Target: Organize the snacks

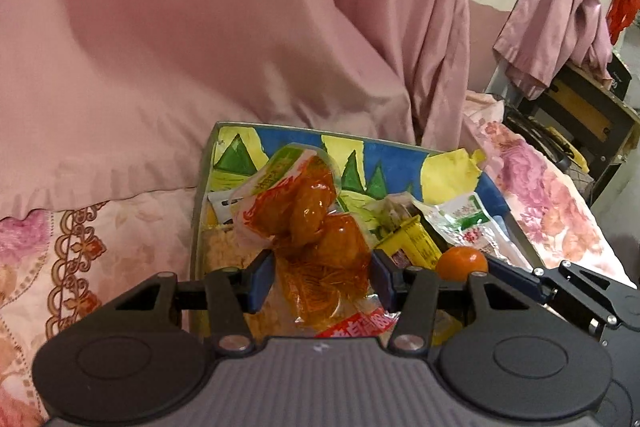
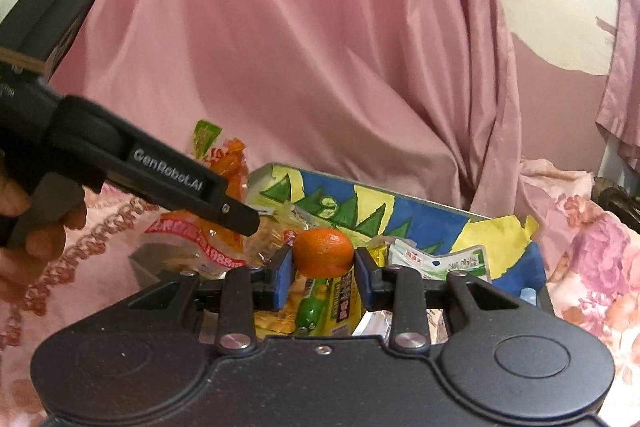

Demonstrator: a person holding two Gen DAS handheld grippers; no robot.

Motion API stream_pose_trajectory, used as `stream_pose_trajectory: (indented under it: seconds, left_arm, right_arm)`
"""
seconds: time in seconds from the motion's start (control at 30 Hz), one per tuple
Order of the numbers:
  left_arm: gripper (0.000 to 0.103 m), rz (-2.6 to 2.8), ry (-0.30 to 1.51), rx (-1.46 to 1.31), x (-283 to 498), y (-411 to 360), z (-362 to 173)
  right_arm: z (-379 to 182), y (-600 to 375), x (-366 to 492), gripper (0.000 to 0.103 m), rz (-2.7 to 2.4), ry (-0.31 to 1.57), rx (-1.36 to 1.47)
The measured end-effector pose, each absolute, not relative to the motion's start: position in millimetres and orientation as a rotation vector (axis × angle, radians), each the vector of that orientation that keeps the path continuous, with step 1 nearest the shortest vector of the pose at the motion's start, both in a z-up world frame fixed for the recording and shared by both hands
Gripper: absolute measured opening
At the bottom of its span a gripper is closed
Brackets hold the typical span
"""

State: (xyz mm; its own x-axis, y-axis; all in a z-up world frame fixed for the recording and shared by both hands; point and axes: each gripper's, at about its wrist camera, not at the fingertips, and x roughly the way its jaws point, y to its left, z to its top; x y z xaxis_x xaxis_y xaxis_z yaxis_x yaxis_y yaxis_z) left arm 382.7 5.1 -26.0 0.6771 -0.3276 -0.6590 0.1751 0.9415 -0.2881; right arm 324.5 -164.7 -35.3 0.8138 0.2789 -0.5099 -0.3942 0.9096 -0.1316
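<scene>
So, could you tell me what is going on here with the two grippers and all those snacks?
A person is sorting snacks out of a colourful box that sits on a floral bedspread. The left gripper is shut on an orange snack packet, held above the box. The right gripper is shut on a small orange, also above the box. More packets, including a white and green packet, lie inside the box.
</scene>
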Motion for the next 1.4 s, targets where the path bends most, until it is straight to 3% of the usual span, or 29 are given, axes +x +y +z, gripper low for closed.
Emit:
stream_pose_trajectory:
  seconds: [0.53, 0.6, 0.73, 0.83, 1.03, 1.17, 1.4]
  left_arm:
    - [0.062, -0.256, 0.842, -0.169, 392.9, -4.8, -39.3]
    - [0.064, -0.24, 0.841, -0.168, 392.2, -5.2, -39.0]
    - [0.083, -0.232, 0.817, -0.224, 386.9, 0.1, -38.1]
    - [0.086, -0.222, 0.803, -0.255, 382.0, 3.1, -35.3]
    - [0.098, -0.185, 0.735, -0.265, 360.5, 6.4, -17.4]
    - [0.103, -0.149, 0.646, -0.236, 331.1, 10.3, 1.5]
    - [0.103, -0.077, 0.516, -0.181, 268.2, 14.3, 24.4]
  right_arm:
    - [-59.2, -155.9, 336.0, 0.037, 0.388, 0.602, -0.305]
    - [-59.9, -156.6, 334.7, 0.044, 0.382, 0.6, -0.307]
    - [-56.8, -158.3, 329.8, 0.052, 0.38, 0.596, -0.303]
    - [-50.8, -161.5, 324.2, 0.057, 0.376, 0.586, -0.294]
    - [-27.9, -169.8, 308.1, 0.079, 0.352, 0.52, -0.262]
    - [-7.2, -181.6, 293.0, 0.09, 0.315, 0.47, -0.202]
    - [27.2, -201.6, 253.3, 0.097, 0.282, 0.401, -0.123]
